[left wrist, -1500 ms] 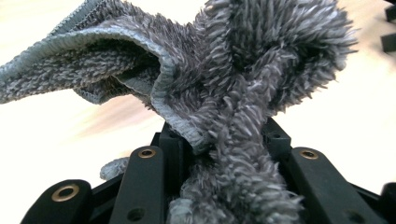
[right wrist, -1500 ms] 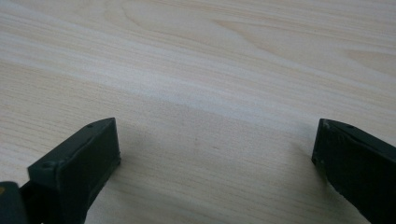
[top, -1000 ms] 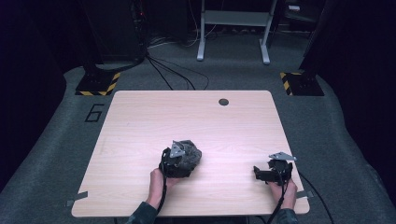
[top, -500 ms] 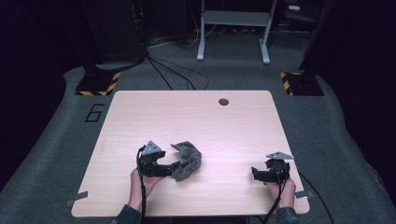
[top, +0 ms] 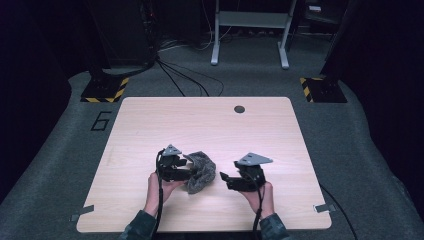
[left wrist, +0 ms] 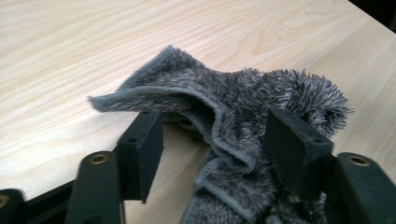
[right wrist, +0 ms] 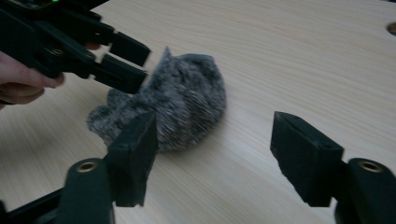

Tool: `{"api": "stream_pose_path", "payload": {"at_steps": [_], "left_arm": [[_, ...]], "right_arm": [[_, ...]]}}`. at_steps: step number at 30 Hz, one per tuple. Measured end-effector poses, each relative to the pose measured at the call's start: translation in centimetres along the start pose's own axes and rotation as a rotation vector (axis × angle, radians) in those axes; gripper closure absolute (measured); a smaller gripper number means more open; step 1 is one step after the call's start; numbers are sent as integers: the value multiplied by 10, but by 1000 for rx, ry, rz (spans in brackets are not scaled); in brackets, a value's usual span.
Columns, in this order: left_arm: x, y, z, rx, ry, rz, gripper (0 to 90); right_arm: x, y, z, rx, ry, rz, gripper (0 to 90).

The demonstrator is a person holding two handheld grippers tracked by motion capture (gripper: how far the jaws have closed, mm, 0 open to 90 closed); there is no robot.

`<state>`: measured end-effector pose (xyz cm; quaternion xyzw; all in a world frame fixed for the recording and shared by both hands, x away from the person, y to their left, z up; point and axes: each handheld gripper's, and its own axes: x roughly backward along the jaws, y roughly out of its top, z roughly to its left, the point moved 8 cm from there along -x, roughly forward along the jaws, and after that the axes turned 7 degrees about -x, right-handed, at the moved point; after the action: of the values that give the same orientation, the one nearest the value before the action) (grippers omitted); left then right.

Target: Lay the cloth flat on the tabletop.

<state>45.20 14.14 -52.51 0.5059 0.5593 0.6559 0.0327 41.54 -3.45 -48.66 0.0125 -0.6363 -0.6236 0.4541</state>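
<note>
High view, near edge of the table: I have both hand-held grippers working one crumpled grey fleece cloth, which lies on the wood a little left of centre and close to me. My left gripper, just left of the cloth, straddles a hemmed fold; its jaws have just been closing, yet in the left gripper view the fold sits between them with a gap on the left side, so I read them as half spread, not yet pinching. My right gripper is just to the right of the cloth, apart from it; its jaws have also just been closing, with nothing between them but bare table. I judge the step to be taking hold of the cloth to open it out. Next, the left jaws must close on the hem and the right must find a free edge. Counted: one cloth, two grippers, one table, and, farthest off, one round hole in the tabletop.
</note>
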Motion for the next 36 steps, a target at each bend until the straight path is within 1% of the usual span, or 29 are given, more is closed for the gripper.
{"api": "stream_pose_path", "payload": {"at_steps": [1, 2, 3, 4, 5, 6, 7, 8, 9, 10, 11, 13, 14, 15, 17, 18, 19, 22, 24, 26, 28, 29, 30, 31, 32, 33, 34, 35, 36], "left_arm": [[-3, 0, -1, -4, -7, 5, 392], [-5, 0, -1, 0, -12, 10, 418], [-10, -2, -3, 8, -41, 22, 520], [-10, -2, -3, 8, -41, 22, 587], [-15, -4, -3, 15, -59, 29, 697], [-15, -4, -3, 15, -59, 29, 736], [-17, -6, -3, 13, -69, 31, 736], [-19, -7, -3, 12, -64, 32, 826], [-19, -8, -3, 17, -68, 30, 849], [-19, -8, -3, 17, -68, 30, 861], [-19, -9, -3, 15, -70, 31, 869], [-16, -9, -2, 19, -66, 18, 871], [-15, -9, -1, 19, -67, 13, 872], [-12, -9, 0, 32, -59, -5, 873], [-11, -9, 1, 34, -57, -10, 873], [-9, -9, 1, 39, -56, -16, 873], [-8, -9, 3, 42, -49, -24, 873], [-3, -9, 4, 51, -49, -36, 873], [0, -8, 5, 49, -41, -45, 873], [2, -8, 5, 54, -49, -53, 874], [3, -8, 5, 55, -52, -58, 874], [4, -7, 4, 57, -54, -59, 874], [4, -6, 4, 56, -51, -62, 874], [5, -6, 3, 53, -55, -65, 874], [6, -5, 3, 55, -51, -71, 874], [6, -4, 3, 59, -52, -75, 875], [6, -4, 2, 61, -52, -75, 875], [6, -3, 2, 61, -48, -76, 875], [6, -2, 2, 56, -46, -76, 875]], "right_arm": [[0, 0, 0, 0, 0, 0, 354], [-6, 2, 6, 20, 8, 9, 377], [-18, 4, 14, 44, 5, 35, 470], [-18, 4, 14, 44, 5, 35, 470], [-31, 3, 17, 61, 11, 64, 601], [-31, 3, 17, 61, 11, 64, 601], [-35, 2, 17, 56, 13, 79, 636], [-43, -2, 15, 38, 20, 109, 750], [-46, -4, 13, 37, 20, 119, 775], [-46, -4, 13, 37, 20, 119, 775], [-47, -7, 10, 29, 12, 125, 844], [-46, -8, 8, 27, 5, 127, 858], [-44, -8, 4, 28, -8, 119, 868], [-42, -9, -2, 27, -26, 121, 877], [-38, -10, -9, 13, -35, 116, 880], [-38, -10, -9, 13, -35, 116, 880], [-36, -10, -13, 13, -42, 115, 880], [-29, -12, -26, -8, -67, 111, 880], [-27, -12, -28, -14, -72, 109, 880], [-23, -12, -35, -19, -87, 105, 881], [-22, -12, -36, -19, -94, 103, 881], [-21, -12, -39, -6, -107, 102, 882], [-20, -13, -39, -21, -114, 105, 882], [-19, -11, -44, 15, -145, 97, 882], [-19, -11, -44, 15, -145, 97, 882], [-19, -10, -46, 28, -178, 92, 882], [-20, -9, -49, 48, -228, 91, 881], [-26, -11, -53, 59, -255, 111, 878], [-26, -11, -53, 59, -255, 111, 878]]}}
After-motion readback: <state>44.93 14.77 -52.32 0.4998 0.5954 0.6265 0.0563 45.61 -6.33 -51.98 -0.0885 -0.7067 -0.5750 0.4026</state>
